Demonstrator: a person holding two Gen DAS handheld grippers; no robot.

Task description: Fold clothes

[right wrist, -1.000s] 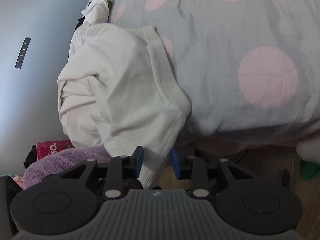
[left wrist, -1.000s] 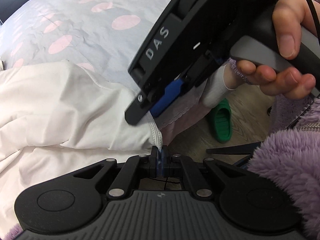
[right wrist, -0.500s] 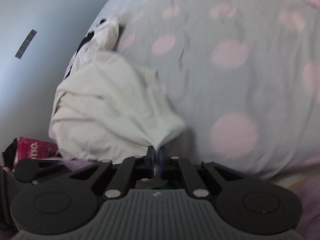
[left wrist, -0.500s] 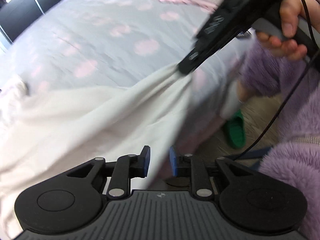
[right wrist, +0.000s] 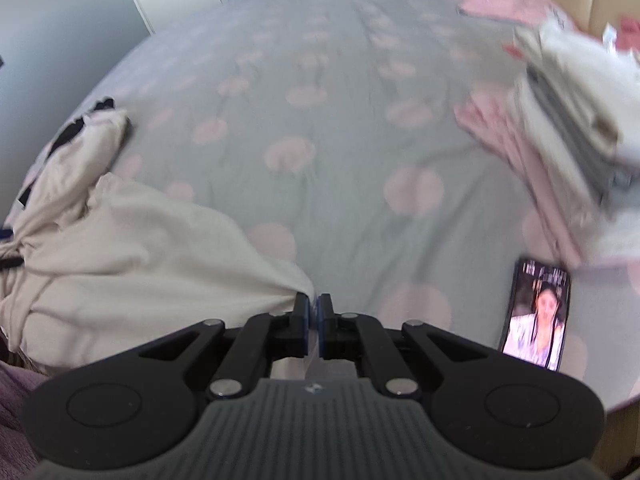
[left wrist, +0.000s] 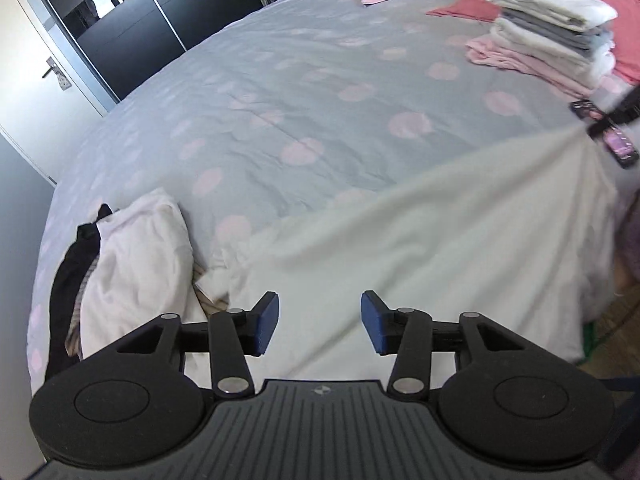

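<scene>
Bed [left wrist: 320, 92] mostly bare across the middle: wide stretch of grey spotted cover free between the cream garment [left wrist: 440, 232] at the near edge and the folded stack [left wrist: 560, 36] at far right. Near edge of the bed drops to the floor at bottom right of the left view. Phone [right wrist: 536, 312] lies flat on the cover near that corner, just beside the stack. A crumpled pile [left wrist: 132, 264] of white and black clothes sits at the left edge, touching the garment.

Garment is spread along the near edge, one corner pulled taut toward the right gripper [right wrist: 313, 312], whose fingers are closed tight on that corner. In the left view that gripper shows only as a dark blur at the right rim, cut off. Left gripper [left wrist: 319, 322]: fingers stand wide apart, nothing between them, garment lying below; they have just been opening.

Right view is motion-blurred; stack layers and phone screen hard to read. Lower part of the garment is hidden behind both gripper bodies. Whether the garment hangs over the bed edge, can't tell.

Versus a second ago: left fingers were pinched on the hem, now let go; right fingers were open around the hem, now clamped. Both views now take in far more of the bed.
</scene>
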